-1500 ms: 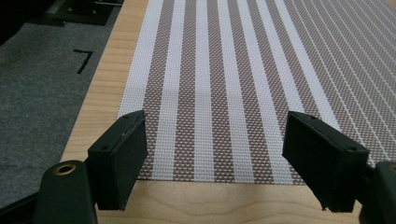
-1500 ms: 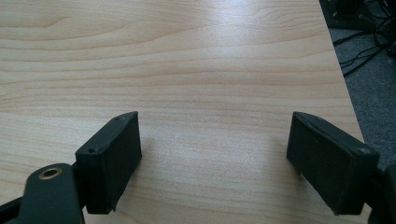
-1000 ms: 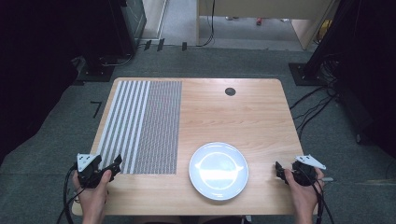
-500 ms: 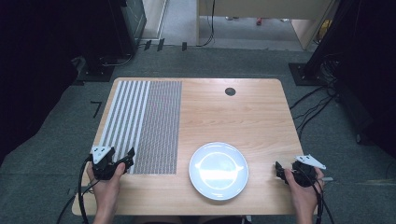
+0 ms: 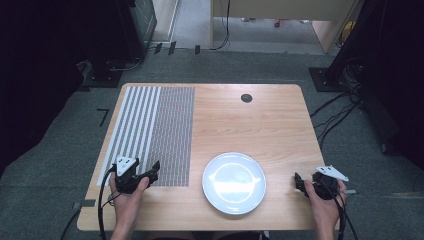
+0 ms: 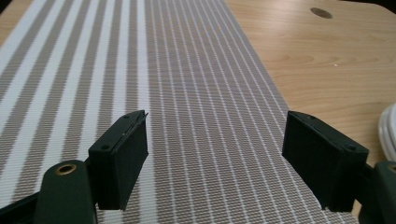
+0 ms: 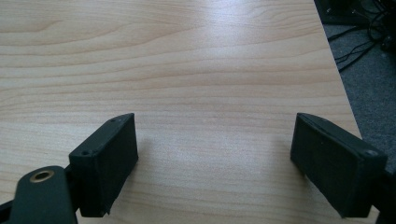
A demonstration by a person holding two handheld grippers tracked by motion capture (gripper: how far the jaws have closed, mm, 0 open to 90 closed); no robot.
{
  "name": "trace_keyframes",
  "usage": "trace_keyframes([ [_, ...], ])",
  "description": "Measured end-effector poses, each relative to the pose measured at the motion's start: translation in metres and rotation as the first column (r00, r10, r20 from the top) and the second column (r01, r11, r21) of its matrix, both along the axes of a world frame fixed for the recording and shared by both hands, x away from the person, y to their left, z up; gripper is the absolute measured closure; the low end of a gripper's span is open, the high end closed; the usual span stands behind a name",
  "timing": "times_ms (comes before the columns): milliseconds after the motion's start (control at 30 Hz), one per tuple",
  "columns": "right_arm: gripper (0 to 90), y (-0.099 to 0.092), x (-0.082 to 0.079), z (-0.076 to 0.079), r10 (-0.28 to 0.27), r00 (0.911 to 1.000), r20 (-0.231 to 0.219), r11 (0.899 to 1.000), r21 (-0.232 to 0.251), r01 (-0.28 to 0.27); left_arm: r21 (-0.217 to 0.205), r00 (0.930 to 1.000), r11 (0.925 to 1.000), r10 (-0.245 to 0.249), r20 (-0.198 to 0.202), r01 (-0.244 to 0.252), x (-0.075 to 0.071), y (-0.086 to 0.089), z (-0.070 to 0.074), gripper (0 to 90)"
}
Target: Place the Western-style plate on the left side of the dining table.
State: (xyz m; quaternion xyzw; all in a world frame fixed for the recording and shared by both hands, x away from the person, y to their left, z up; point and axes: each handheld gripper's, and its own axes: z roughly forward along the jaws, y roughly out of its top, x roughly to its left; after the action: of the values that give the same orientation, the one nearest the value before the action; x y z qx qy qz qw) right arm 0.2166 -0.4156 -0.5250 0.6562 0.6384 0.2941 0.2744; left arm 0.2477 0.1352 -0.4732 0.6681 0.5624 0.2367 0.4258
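Mat (image 5: 152, 132) on the table's (image 5: 260, 125) left half, plate (image 5: 233, 183) right of it near the front edge.

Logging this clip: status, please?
Left gripper open, over striped woven placemat. Right gripper open above bare wooden table. Round white plate untouched between them. Nothing obstructing.

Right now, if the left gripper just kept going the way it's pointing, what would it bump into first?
Likely nothing solid: the left gripper hangs open over the striped placemat, with bare table ahead.
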Motion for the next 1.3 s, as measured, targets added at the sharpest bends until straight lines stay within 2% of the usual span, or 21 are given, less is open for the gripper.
trace_keyframes([
  [100, 14.7, 0.0, -0.001, 0.001, -0.007, 0.9999, 0.01, 1.0, 0.019, 0.006, -0.001, 0.9997, 0.9998, -0.022, -0.003, 0.022, -0.001, -0.007, -0.001, 22.6],
  [233, 15.2, 0.002, -0.002, 0.004, -0.013, 0.9996, 0.027, 1.0, 0.009, 0.013, 0.0, 0.999, 0.999, -0.044, -0.009, 0.044, -0.002, -0.014, -0.002, 22.6],
  [400, 15.3, 0.004, -0.003, 0.009, -0.016, 0.9983, 0.057, 1.0, 0.023, 0.014, 0.0, 0.9976, 0.9977, -0.068, -0.013, 0.068, -0.004, -0.023, -0.005, 22.6],
  [433, 15.5, 0.006, -0.004, 0.011, -0.013, 0.9977, 0.067, 0.999, 0.037, 0.011, 0.0, 0.9967, 0.9968, -0.08, -0.018, 0.08, -0.005, -0.026, -0.005, 22.5],
  [633, 15.4, 0.011, -0.005, 0.014, 0.005, 0.9963, 0.086, 0.999, 0.039, -0.009, 0.0, 0.9945, 0.9947, -0.103, -0.02, 0.103, -0.007, -0.035, -0.007, 22.6],
  [767, 15.4, 0.016, -0.006, 0.017, 0.023, 0.9947, 0.1, 0.998, 0.06, -0.029, -0.007, 0.9923, 0.9925, -0.122, -0.023, 0.122, -0.009, -0.041, -0.008, 22.6],
  [1133, 17.3, 0.028, -0.007, 0.023, 0.069, 0.989, 0.131, 0.987, 0.134, -0.087, -0.012, 0.9837, 0.9843, -0.176, -0.035, 0.176, -0.014, -0.058, -0.011, 22.6],
  [1300, 18.7, 0.035, -0.007, 0.024, 0.095, 0.9858, 0.138, 0.984, 0.139, -0.114, -0.013, 0.9813, 0.9819, -0.189, -0.036, 0.189, -0.015, -0.063, -0.011, 22.6],
])
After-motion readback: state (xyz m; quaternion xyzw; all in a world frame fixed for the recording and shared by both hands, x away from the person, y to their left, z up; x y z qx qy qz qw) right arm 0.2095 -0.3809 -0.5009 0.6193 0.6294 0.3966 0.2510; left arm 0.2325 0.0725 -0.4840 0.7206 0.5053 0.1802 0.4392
